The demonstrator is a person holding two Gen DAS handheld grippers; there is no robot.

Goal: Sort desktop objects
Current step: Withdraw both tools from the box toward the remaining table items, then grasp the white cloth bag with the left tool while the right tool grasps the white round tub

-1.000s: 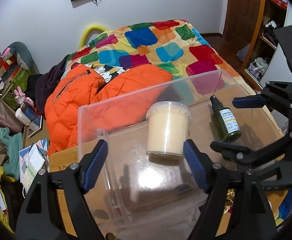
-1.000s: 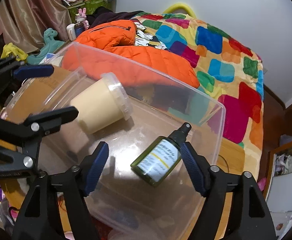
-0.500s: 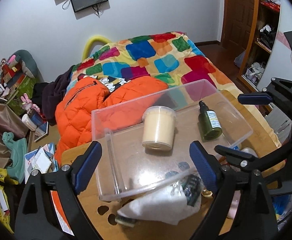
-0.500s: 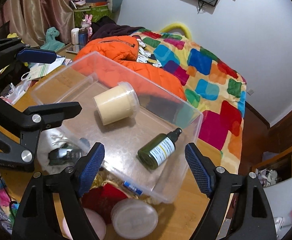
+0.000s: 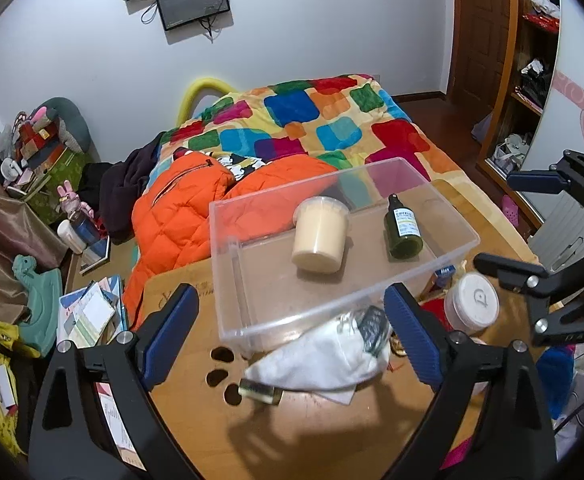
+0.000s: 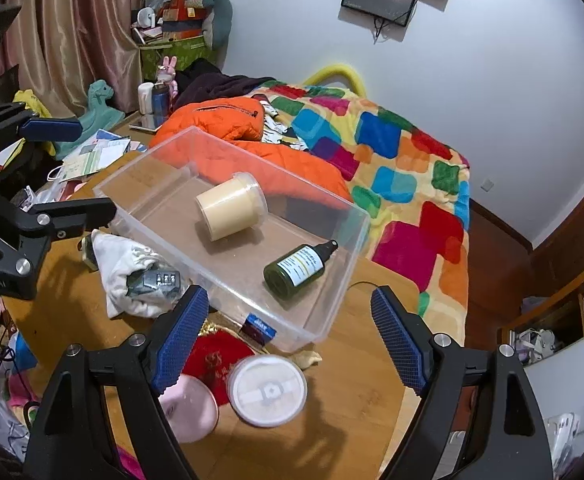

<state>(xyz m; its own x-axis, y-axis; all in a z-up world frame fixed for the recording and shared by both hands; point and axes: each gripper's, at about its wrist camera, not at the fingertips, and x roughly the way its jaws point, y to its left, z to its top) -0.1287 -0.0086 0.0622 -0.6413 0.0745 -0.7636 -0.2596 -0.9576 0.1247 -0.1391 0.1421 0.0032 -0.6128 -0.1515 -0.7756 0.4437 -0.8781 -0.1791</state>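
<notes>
From the left wrist we see our left gripper (image 5: 290, 334) with jaws spread wide and nothing between them; they have just been opening. The clear bin (image 5: 458, 227) sits at the table's (image 5: 332, 432) far edge, with a cream jar (image 5: 319, 236) and green spray bottle (image 5: 403, 229) lying inside.

From the right wrist, our right gripper (image 6: 288, 338) likewise gapes empty, having just been opening. A white-lidded tub (image 6: 267, 390) stands near the bin's near corner.

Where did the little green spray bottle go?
The green spray bottle is inside the clear box, standing at its right end beside the cream tub, in both wrist views.
</notes>
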